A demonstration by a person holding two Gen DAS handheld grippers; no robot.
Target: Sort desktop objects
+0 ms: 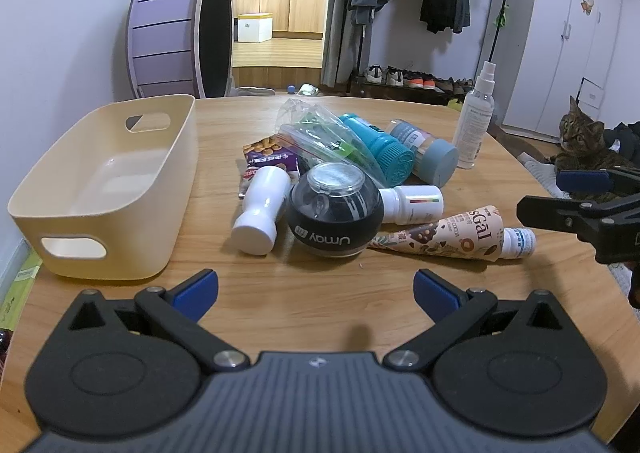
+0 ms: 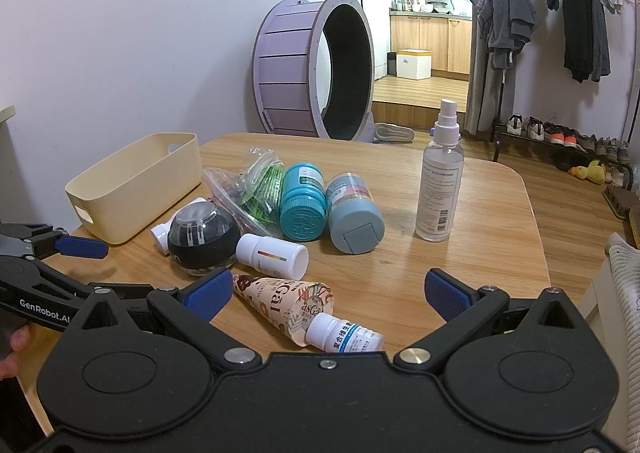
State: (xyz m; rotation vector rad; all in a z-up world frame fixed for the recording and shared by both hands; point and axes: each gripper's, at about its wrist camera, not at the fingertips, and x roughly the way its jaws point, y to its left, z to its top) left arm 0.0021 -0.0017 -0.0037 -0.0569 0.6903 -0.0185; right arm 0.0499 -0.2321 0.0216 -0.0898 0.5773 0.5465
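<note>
From the left wrist camera, the left gripper (image 1: 316, 293) sits at the bottom of the frame with its blue-padded fingers (image 1: 198, 291) spread wide and nothing between them. On the wooden table (image 1: 320, 305), the cream bin (image 1: 116, 189) stands at centre left with nothing in it. Just right of it, mid-frame, lies the heap: a white bottle (image 1: 262, 211) on its side touching the black gyro ball (image 1: 334, 209), a purple snack packet (image 1: 270, 161) behind them, a clear zip bag (image 1: 320, 133), a teal jar (image 1: 380, 147) and a grey-lidded jar (image 1: 426, 153) lying side by side. A small white vial (image 1: 412, 205) and a paper snack cone (image 1: 444, 237) lie to the right of the ball, with a blue-labelled bottle (image 1: 518, 241) poking from the cone's mouth. The spray bottle (image 1: 476, 117) stands upright at upper right. A tabby cat (image 1: 584, 145) watches from the right edge, above the right gripper (image 1: 560, 195).

From the right wrist camera, the right gripper (image 2: 326, 293) fills the bottom, its fingers (image 2: 446, 293) wide apart and holding nothing; the cone (image 2: 280, 301) and blue-labelled bottle (image 2: 348, 335) lie between them on the table. The bin (image 2: 140, 189) sits at centre left, the spray bottle (image 2: 440, 181) upright right of centre. The left gripper (image 2: 80, 247) enters from the left edge.
</note>
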